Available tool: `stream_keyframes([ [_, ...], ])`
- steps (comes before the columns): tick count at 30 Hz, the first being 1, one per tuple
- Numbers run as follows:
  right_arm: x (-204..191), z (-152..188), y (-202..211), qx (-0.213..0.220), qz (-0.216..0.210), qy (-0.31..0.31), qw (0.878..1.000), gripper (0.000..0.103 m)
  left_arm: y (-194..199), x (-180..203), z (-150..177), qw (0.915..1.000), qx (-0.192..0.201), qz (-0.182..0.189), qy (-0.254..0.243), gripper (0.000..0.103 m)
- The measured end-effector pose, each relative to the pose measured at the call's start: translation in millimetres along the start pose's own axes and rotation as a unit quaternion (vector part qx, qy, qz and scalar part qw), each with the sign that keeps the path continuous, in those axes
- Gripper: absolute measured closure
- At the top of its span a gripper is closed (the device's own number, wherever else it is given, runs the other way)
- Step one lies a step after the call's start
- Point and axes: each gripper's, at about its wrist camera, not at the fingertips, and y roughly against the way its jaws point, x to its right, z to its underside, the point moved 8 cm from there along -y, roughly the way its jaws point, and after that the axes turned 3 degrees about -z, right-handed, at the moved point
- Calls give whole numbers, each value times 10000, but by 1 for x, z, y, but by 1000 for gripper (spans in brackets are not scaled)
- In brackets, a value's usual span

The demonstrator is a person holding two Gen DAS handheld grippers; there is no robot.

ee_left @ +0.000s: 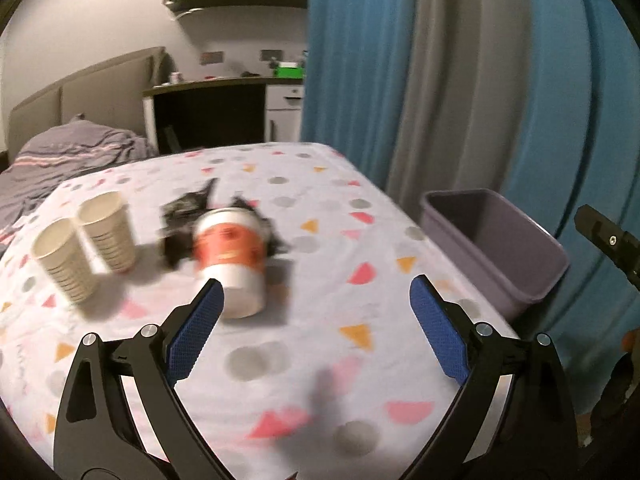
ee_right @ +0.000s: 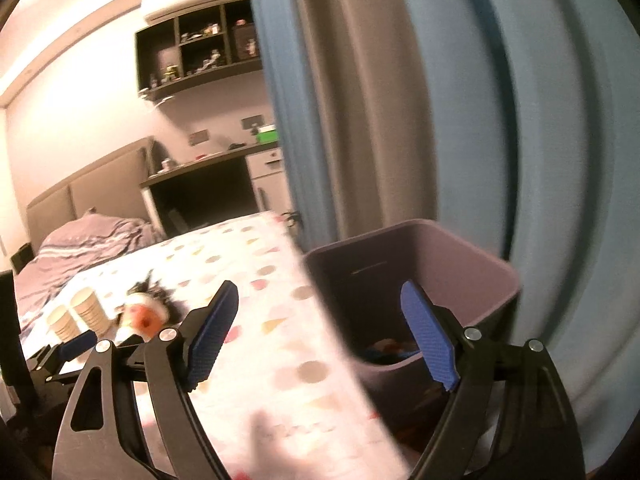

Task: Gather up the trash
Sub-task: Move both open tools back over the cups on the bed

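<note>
While the left gripper (ee_left: 316, 292) hangs spread and empty over the table (ee_left: 304, 364), an orange-banded cup (ee_left: 232, 256) lies at its 10 o'clock, black wrapper (ee_left: 180, 216) behind. In the right view, the right gripper (ee_right: 320, 300) is spread above the purple bin (ee_right: 448, 248), trash (ee_right: 390, 350) inside.
</note>
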Motion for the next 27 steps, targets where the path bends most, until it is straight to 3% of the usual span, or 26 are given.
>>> stream_keyframes([
  [14, -112, 35, -19, -507, -689, 462, 9953, 22, 43, -131, 20, 9941, 114, -919, 566, 10],
  [27, -194, 66, -79, -1117, -1026, 797, 9852, 22, 62, -212, 25, 9856, 204, -1414, 907, 10],
])
